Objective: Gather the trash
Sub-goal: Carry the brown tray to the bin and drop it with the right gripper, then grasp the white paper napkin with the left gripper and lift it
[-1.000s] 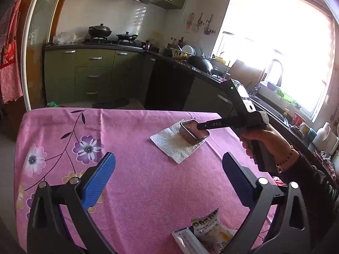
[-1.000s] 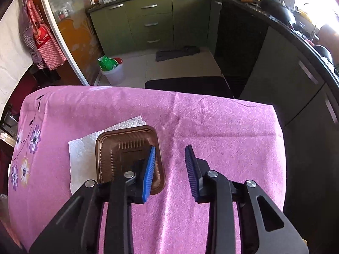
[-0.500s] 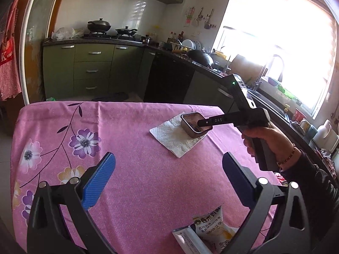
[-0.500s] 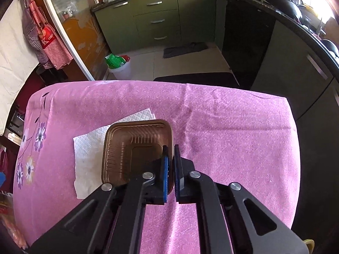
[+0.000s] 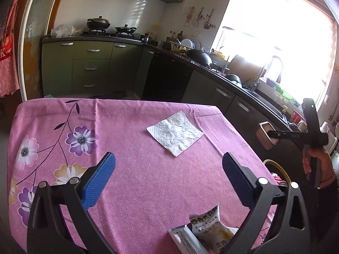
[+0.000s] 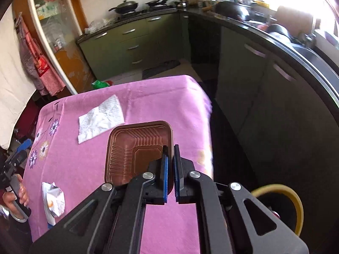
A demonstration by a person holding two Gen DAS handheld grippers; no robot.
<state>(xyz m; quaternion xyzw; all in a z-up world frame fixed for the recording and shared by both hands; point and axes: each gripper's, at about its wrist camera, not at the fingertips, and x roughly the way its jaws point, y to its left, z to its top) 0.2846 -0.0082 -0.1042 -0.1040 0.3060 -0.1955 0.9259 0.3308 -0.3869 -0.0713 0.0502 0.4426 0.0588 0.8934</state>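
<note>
Snack packet cut off by frame btm; window blown out.

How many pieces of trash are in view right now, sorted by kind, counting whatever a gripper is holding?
Plastic tray, brown, held off the table by the right gripper: 1
Paper napkin, white, flat on the tablecloth: 1
Snack wrappers, at the near table edge: 2
Total: 4
</note>
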